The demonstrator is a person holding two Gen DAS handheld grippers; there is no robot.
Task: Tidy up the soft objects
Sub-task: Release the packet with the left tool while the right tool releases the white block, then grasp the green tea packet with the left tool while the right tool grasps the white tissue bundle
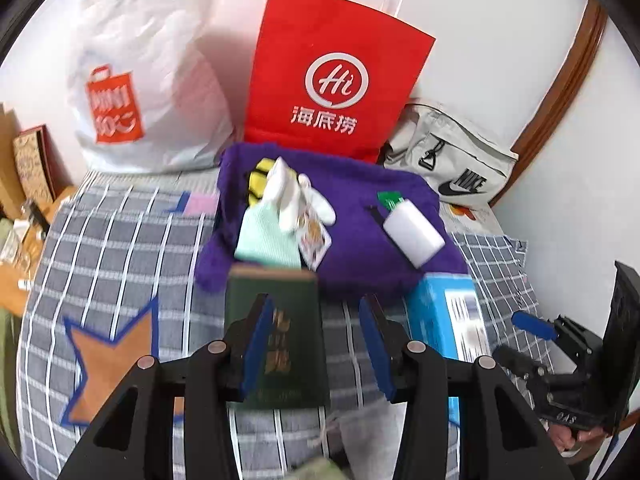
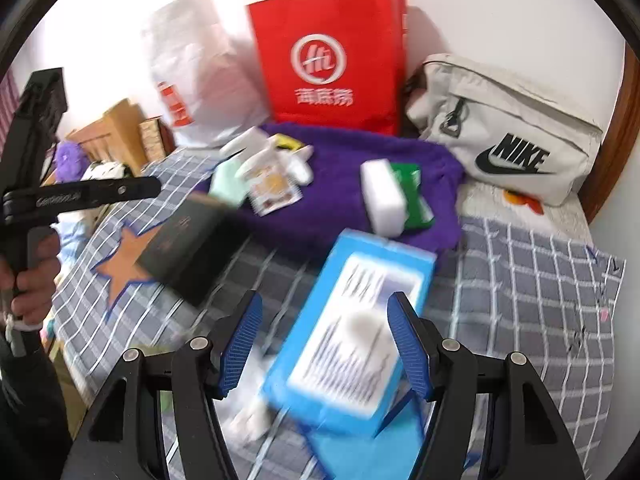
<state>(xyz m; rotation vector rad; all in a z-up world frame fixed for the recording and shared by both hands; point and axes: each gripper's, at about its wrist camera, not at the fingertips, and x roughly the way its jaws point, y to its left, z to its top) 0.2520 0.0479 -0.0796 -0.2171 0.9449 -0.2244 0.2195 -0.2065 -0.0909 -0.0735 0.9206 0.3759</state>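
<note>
A purple fluffy cloth (image 1: pixel 352 216) lies on the checked bedcover (image 1: pixel 120 240). On it lie a mint-green fabric piece (image 1: pixel 268 236), a white soft item (image 1: pixel 288 196), a printed card (image 1: pixel 316 242) and a white sponge block (image 1: pixel 414 234). My left gripper (image 1: pixel 318 344) is open above a dark green booklet (image 1: pixel 280 320), which lies flat on the cover. My right gripper (image 2: pixel 324 344) is open over a blue box (image 2: pixel 360 320) lying on the bed. Neither one's pads press on anything. In the right wrist view everything is blurred.
Against the wall stand a red paper bag (image 1: pixel 332 72), a white plastic bag (image 1: pixel 148 80) and a pale Nike bag (image 1: pixel 452 160). An orange star patch (image 1: pixel 116 344) marks the cover at left. Wooden furniture (image 2: pixel 116 128) with clutter lies beyond the bed's left edge.
</note>
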